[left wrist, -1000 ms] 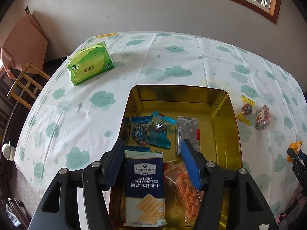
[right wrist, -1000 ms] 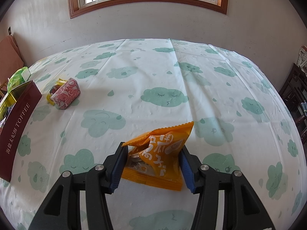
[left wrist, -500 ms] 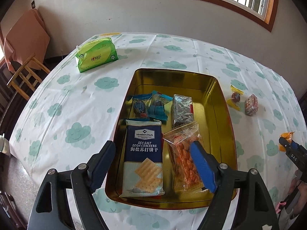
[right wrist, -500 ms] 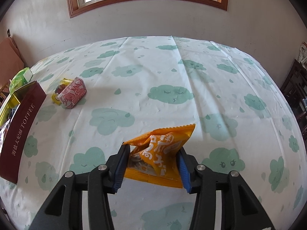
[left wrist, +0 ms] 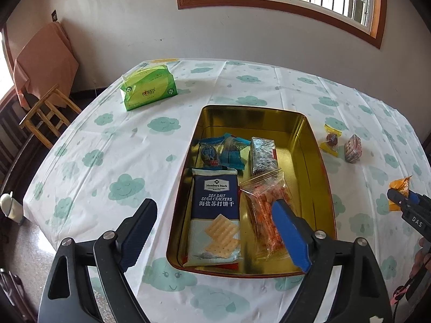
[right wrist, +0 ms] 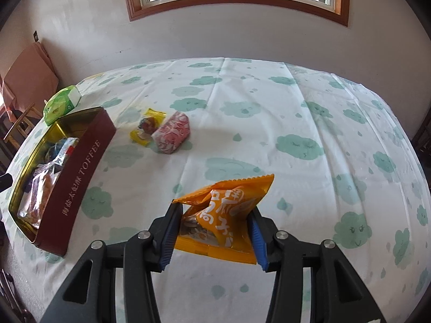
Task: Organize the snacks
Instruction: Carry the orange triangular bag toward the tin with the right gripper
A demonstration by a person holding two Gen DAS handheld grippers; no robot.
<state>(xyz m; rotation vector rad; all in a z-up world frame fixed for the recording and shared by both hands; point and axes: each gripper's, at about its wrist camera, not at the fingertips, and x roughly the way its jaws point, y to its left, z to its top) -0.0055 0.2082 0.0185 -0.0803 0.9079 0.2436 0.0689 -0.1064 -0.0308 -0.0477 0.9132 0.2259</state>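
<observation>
Already five snacks lie in my tin [left wrist: 315,161]. Right tongs [right wrist: 214,228] clamp the orange packet [right wrist: 223,215]; left tongs [left wrist: 212,231], just opening, hang apart and empty. Two sweets [right wrist: 164,132] wait on the counter [right wrist: 296,107].

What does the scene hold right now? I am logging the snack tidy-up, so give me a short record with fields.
tin: gold toffee tin, open, on the cloud tablecloth
in tin: soda crackers, orange snack bag, two blue sweets, silver packet
outside tin: yellow sweet, pink packet, green tissue pack
left gripper: open, empty, jaws have just been opening
right gripper: shut on orange packet
</observation>
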